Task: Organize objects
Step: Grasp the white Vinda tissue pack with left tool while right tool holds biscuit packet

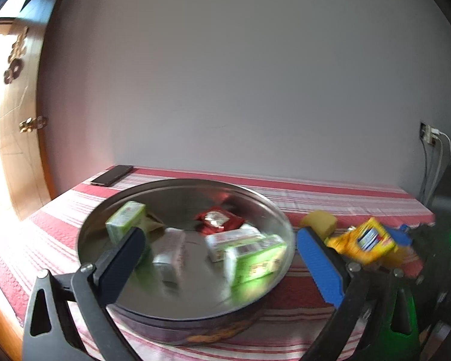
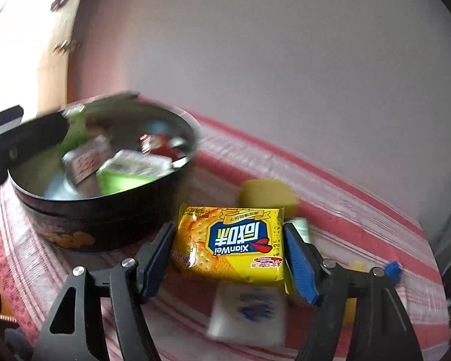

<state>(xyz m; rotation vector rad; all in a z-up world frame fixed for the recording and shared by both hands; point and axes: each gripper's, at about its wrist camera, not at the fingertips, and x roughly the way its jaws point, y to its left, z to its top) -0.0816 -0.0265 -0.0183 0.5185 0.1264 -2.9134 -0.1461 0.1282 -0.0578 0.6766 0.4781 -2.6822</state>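
Left tool (image 1: 219, 258) open over tin (image 1: 177, 325) — yellow packet (image 1: 365, 242) beside.

I'm working in a home. A red-and-white striped tablecloth (image 1: 330, 198) covers a table against a plain wall (image 1: 240, 75), with a wooden door (image 1: 21, 138) far left. A phone (image 1: 111, 175) lies on the cloth, and cables (image 1: 436, 162) hang from a wall socket (image 1: 427, 134) at right.

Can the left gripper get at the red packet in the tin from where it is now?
Probably yes. The left gripper hangs open and empty above the round tin, which has no lid on. The red packet lies uncovered near the far side, though green boxes crowd close beside it.
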